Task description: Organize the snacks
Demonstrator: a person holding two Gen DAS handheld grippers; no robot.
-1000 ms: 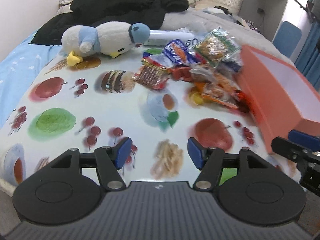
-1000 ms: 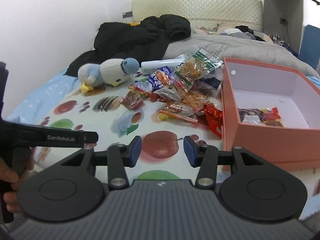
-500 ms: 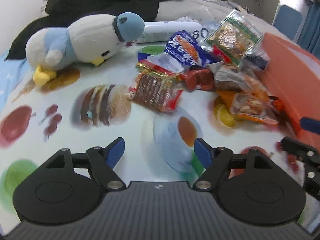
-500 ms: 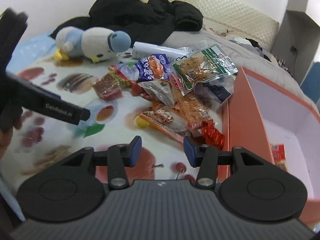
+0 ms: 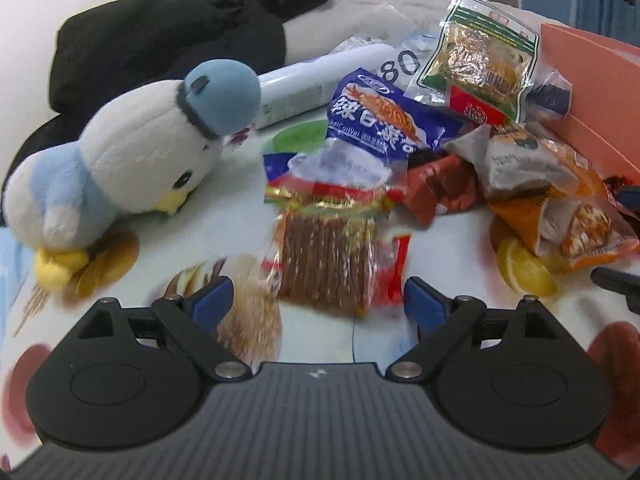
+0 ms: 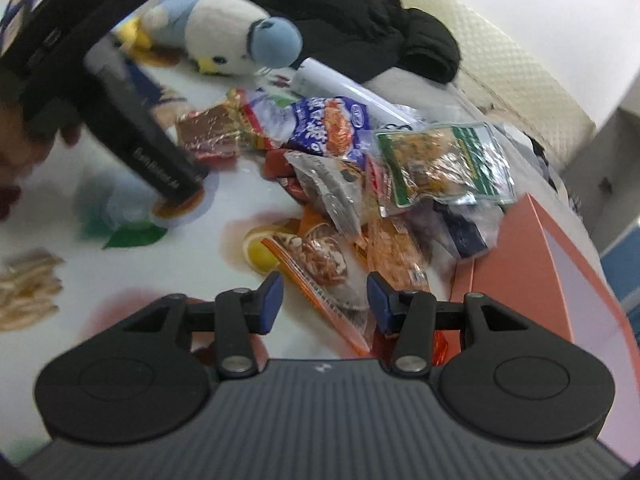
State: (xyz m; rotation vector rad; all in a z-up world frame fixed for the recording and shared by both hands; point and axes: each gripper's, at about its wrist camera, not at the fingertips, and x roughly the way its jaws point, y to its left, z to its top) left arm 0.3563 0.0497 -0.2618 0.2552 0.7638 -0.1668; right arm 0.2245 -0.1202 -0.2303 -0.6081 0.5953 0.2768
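Both grippers have closed in on the snack pile (image 5: pixel 420 152); left gripper (image 5: pixel 316 304) opening, empty, before a clear brown-stick packet (image 5: pixel 332 264); right gripper (image 6: pixel 324 296) half-open, empty; orange box (image 6: pixel 532 280) alongside.

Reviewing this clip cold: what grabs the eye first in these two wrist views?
The heap of bright snack packets sprawled over the food-print cloth, with the orange box at its right edge. Left of the heap lies a white-and-blue plush bird, a black jacket behind it. The left gripper, jaws opening, faces a brown-stick packet; the right gripper is open over an orange packet.
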